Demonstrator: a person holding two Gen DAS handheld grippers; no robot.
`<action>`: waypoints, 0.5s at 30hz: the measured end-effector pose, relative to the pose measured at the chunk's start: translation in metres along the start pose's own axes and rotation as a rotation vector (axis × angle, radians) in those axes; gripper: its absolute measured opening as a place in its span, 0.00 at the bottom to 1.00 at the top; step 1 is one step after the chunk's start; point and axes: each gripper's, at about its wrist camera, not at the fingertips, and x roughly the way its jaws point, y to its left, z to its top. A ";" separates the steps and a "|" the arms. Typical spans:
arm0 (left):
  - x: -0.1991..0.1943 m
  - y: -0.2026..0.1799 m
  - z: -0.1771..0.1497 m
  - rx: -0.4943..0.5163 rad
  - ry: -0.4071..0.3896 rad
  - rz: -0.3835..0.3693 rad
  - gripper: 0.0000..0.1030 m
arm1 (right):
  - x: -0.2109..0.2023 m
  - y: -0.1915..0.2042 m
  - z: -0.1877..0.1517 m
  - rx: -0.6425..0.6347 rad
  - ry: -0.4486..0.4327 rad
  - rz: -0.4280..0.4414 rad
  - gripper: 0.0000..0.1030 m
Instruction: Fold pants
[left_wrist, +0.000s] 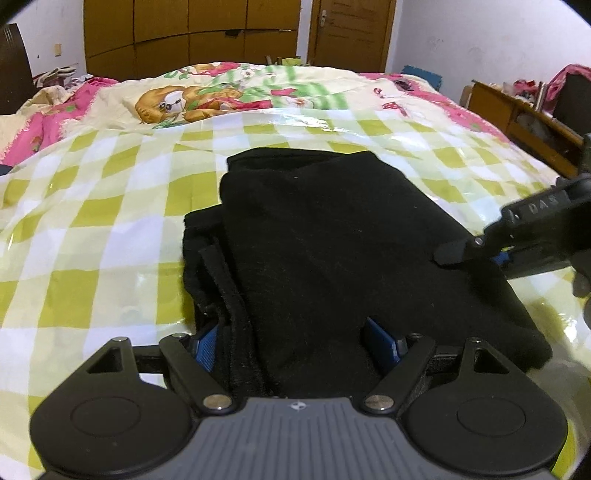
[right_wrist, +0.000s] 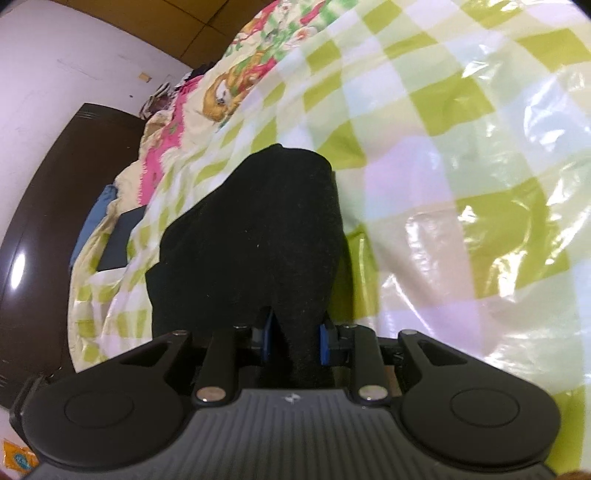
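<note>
The black pants (left_wrist: 332, 258) lie folded in a thick pile on the bed, on top of a shiny plastic sheet (left_wrist: 92, 221) with green and white squares. The left claw (left_wrist: 295, 345) sits at the near end of the pile with its two blue fingers (left_wrist: 380, 343) spread wide, one on each side of the cloth, so it is not squeezing anything. The right claw (right_wrist: 295, 341) comes in from the right side of the pile. Its blue fingers (right_wrist: 325, 343) are pressed close together with a bunch of the black cloth pinched between them, so it is gripping the pants. Behind the plastic sheet there is a blanket (left_wrist: 207, 96) with cartoon pictures and pink edges. Farther back stand a brown wardrobe (left_wrist: 184, 33) and a door (left_wrist: 351, 33).
</note>
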 end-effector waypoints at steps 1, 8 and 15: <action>0.000 0.000 0.000 -0.005 0.004 0.005 0.88 | -0.001 0.000 -0.001 0.003 -0.004 -0.007 0.28; -0.010 -0.007 0.001 -0.012 0.017 0.068 0.89 | -0.033 0.010 -0.013 -0.072 -0.056 -0.099 0.33; -0.027 -0.018 -0.002 0.012 0.007 0.136 0.89 | -0.055 0.026 -0.031 -0.104 -0.091 -0.101 0.33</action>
